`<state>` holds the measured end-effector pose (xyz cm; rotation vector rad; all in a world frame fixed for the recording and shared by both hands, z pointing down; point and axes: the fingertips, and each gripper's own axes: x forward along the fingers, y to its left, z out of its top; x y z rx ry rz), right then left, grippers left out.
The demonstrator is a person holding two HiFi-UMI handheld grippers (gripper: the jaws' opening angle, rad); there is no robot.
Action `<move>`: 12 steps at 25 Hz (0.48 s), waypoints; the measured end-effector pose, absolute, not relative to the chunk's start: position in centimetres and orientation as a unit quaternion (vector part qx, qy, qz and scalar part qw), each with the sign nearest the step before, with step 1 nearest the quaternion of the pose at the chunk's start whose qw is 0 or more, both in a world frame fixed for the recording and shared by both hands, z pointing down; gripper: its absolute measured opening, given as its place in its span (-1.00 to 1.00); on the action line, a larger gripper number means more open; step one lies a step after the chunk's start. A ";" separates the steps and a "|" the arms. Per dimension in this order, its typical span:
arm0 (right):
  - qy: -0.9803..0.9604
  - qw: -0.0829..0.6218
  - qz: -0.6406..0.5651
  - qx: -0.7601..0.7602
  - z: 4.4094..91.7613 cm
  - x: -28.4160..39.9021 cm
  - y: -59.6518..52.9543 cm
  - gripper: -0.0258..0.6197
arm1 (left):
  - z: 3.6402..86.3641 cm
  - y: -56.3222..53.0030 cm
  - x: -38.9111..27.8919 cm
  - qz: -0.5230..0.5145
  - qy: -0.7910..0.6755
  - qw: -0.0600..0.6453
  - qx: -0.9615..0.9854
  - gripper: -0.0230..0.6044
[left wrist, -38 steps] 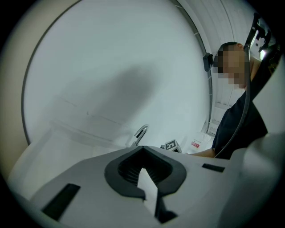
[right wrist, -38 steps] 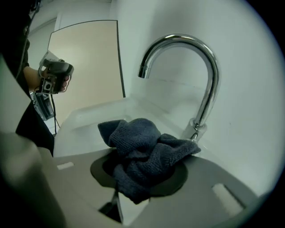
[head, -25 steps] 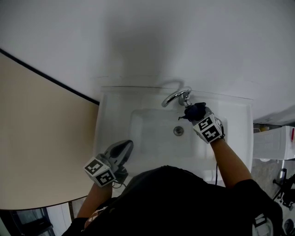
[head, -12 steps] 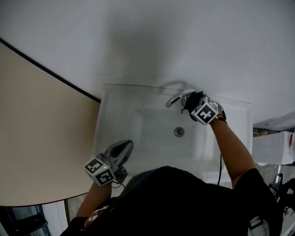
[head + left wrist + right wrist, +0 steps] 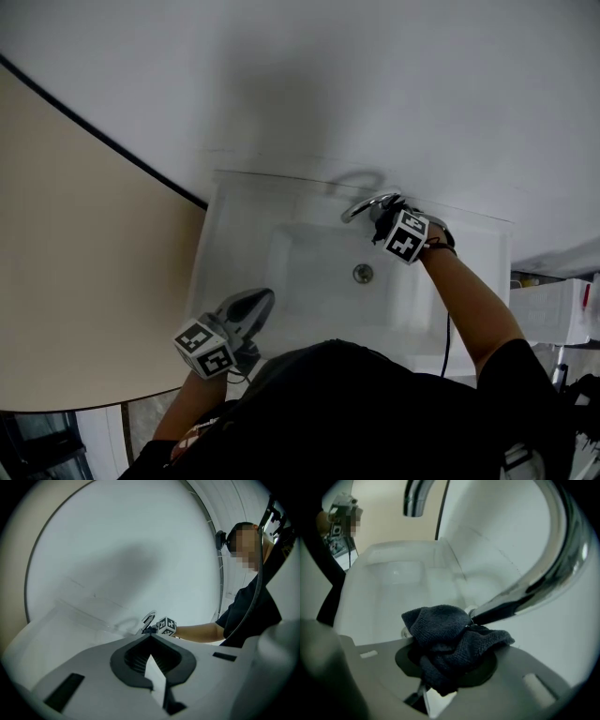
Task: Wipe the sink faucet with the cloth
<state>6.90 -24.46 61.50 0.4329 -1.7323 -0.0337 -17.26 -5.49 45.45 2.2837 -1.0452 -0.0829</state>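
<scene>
The chrome faucet point(image 5: 364, 205) arches over the back rim of the white sink point(image 5: 239, 253). My right gripper point(image 5: 385, 218) points steeply down at the faucet's base, shut on a bunched dark cloth point(image 5: 381, 215). In the right gripper view the cloth point(image 5: 451, 641) fills the jaws and presses against the lower part of the faucet point(image 5: 543, 581). My left gripper point(image 5: 250, 304) rests at the sink's near left corner, shut and holding nothing. From the left gripper view the closed left gripper point(image 5: 150, 660) faces the faucet point(image 5: 148, 619) across the basin.
The sink's drain point(image 5: 363, 273) lies in the middle of the basin. A white wall stands behind the sink, with a beige panel point(image 5: 84, 281) to its left. White shelving point(image 5: 553, 314) sits to the right. A cable point(image 5: 446, 347) hangs from my right arm.
My right gripper has moved up and left in the head view, from over the basin to the faucet's base, and rolled, bringing the cloth against the chrome. The left gripper has stayed put.
</scene>
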 end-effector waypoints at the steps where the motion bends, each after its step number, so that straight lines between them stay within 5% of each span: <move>1: -0.749 0.635 -0.037 0.185 61.5 6.8 -24.3 -0.55 | 45.4 -5.4 -17.3 -0.031 -0.395 0.308 0.865 -0.95; 8: -0.648 0.719 -0.241 0.077 64.6 5.0 -21.5 -0.56 | 45.2 -5.2 -17.6 -0.031 -0.401 0.308 0.862 -0.95; 12: -0.658 0.722 -0.207 0.062 65.1 4.8 -21.5 -0.56 | 44.6 -5.2 -17.5 -0.029 -0.404 0.302 0.863 -0.95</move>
